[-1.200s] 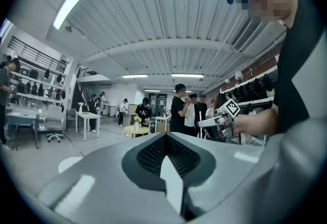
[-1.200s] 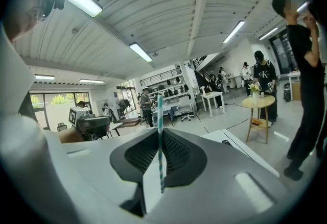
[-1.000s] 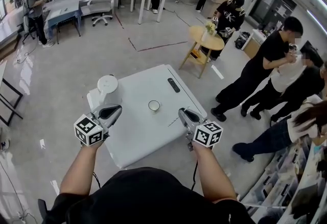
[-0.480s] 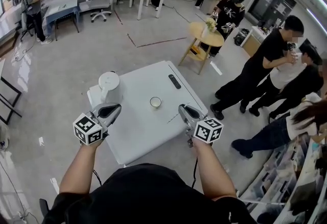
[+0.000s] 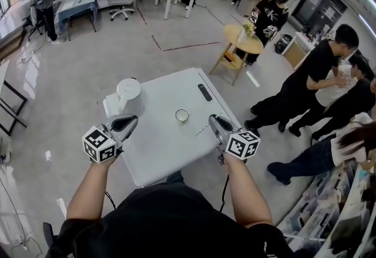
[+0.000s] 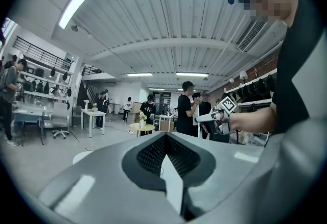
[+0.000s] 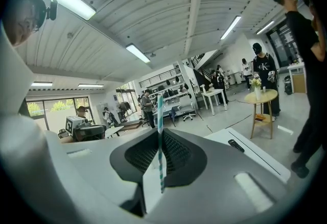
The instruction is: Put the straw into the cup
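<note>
Straw [image 7: 160, 110] is clamped in right gripper [image 7: 158, 139], left gripper [image 6: 164, 139] is closed on nothing, cup [image 5: 182, 115] is not yet reached; insertion is left.

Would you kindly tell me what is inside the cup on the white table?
Inside the cup only a dark patch shows, too small to tell more; nothing sticks out of it. The striped straw is clamped in the right claw.

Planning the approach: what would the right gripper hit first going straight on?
Probably nothing near: the right gripper, shut on the straw, points level over the table; depth is unclear.
</note>
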Available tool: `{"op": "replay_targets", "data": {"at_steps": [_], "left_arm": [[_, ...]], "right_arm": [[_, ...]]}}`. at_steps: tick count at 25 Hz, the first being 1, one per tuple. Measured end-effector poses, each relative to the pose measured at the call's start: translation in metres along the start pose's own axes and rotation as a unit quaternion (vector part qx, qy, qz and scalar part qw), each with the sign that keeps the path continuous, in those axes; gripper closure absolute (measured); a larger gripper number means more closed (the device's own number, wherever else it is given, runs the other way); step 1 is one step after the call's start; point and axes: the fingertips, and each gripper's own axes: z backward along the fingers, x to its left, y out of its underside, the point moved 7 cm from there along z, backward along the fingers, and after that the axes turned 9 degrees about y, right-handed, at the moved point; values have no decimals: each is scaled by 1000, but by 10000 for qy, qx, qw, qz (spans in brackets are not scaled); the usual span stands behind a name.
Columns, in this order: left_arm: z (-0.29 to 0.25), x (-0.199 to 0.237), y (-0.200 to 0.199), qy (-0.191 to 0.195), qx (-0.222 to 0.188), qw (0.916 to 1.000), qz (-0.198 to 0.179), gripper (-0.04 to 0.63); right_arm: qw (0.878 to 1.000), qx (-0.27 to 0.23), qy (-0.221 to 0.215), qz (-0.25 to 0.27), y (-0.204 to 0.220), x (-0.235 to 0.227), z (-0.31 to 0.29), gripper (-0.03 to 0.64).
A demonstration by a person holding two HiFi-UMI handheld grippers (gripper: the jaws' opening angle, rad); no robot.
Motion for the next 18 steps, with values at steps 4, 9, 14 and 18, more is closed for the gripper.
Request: {"op": "replay_targets", "data": {"at_steps": [4,9,14,18], "left_arm": [[-7,8,-3,-68,31,10000,15,595],[-21,20,2,-118,103,9998,90,595],[-36,31,8,-173,187,9995,197,595],[-45,44,11,-245,208,9992,255,595]], "right_arm": [[10000,44,-79,-22,-5,-8,-13,563],[9998,130,-140,-65,-7,-24,-32,563],[9995,213,-197,-156,-9,-40,-51,563],[9993,266,-234,-155,-13,-52,-64,563]]}}
